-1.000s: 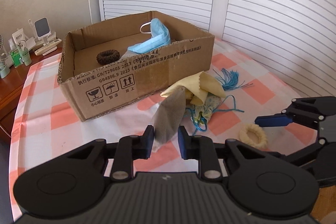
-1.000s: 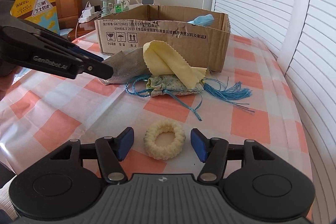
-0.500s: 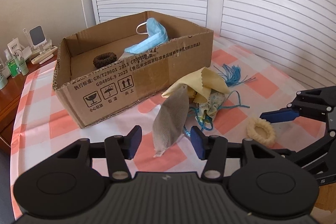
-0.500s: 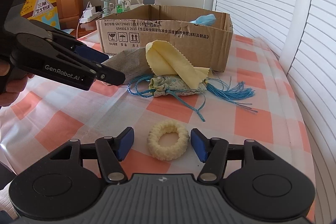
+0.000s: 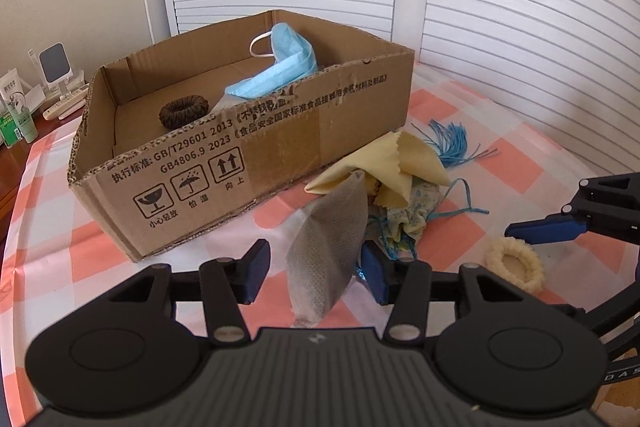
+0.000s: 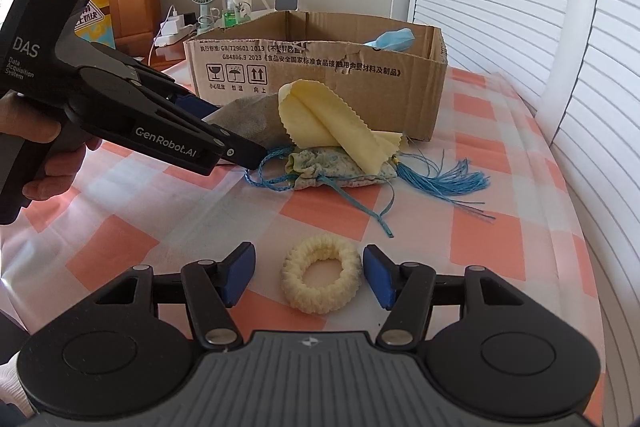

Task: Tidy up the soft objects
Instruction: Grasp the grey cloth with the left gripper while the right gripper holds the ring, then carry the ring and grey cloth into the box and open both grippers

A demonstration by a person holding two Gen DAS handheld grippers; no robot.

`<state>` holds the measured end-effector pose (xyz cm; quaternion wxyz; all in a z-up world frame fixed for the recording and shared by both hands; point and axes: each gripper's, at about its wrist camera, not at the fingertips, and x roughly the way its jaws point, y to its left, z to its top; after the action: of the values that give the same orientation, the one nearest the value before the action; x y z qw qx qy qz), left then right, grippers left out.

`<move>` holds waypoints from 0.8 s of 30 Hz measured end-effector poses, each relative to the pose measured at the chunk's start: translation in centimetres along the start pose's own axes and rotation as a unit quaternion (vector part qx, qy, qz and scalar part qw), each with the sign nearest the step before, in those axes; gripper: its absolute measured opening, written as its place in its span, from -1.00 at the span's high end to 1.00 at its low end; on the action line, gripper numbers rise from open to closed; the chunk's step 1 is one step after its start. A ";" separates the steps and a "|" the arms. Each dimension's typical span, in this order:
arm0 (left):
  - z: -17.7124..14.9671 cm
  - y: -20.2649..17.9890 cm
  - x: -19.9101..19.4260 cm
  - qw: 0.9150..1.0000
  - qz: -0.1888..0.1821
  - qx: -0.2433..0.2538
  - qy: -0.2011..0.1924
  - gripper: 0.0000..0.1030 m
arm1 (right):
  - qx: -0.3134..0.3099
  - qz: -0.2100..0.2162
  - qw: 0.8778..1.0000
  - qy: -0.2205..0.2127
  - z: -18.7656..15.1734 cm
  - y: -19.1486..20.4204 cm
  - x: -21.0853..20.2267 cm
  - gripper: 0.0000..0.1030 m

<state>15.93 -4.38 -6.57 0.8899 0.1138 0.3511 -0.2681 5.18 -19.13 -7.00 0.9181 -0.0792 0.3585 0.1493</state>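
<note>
The left gripper is hanging over the checked table with its fingers apart and the grey fabric pouch lying loose between them. The right-hand pad looks to be at the pouch's edge, the left-hand pad is clear of it, so nothing is pinching it. The pouch's long axis is running away from the fingers, from just under the gripper up toward the yellow cloth, whose fold is resting on its far end. A closing move here would likely bite across the pouch's narrow width.

The right gripper is sitting low with its fingers apart on either side of the cream scrunchie, which is lying flat on the table, not gripped. This hand is plainly the nearer one to the scrunchie.

Under the yellow cloth, a floral drawstring pouch with a blue tassel is lying just in front of the cardboard box. The box is holding a blue face mask, leaning over its front wall, and a brown scrunchie on its floor.
</note>
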 end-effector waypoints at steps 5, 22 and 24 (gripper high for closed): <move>0.1 0.1 0.0 1.000 -0.017 -0.005 -0.002 0.28 | -0.002 -0.003 1.000 -0.002 0.1 0.1 -0.1 0.03; 0.3 0.8 -4.6 1.000 -0.015 -0.005 0.000 0.49 | -0.030 -0.009 0.999 -0.018 0.3 -0.2 -3.1 0.42; 0.5 0.9 -5.7 1.000 -0.011 0.001 0.002 0.49 | -0.041 -0.006 0.999 -0.019 0.5 -0.2 -3.6 0.42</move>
<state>13.24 -1.58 -2.31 0.8862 0.1115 0.3538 -0.2776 3.06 -19.93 -4.20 0.9216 -0.1162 0.3340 0.1598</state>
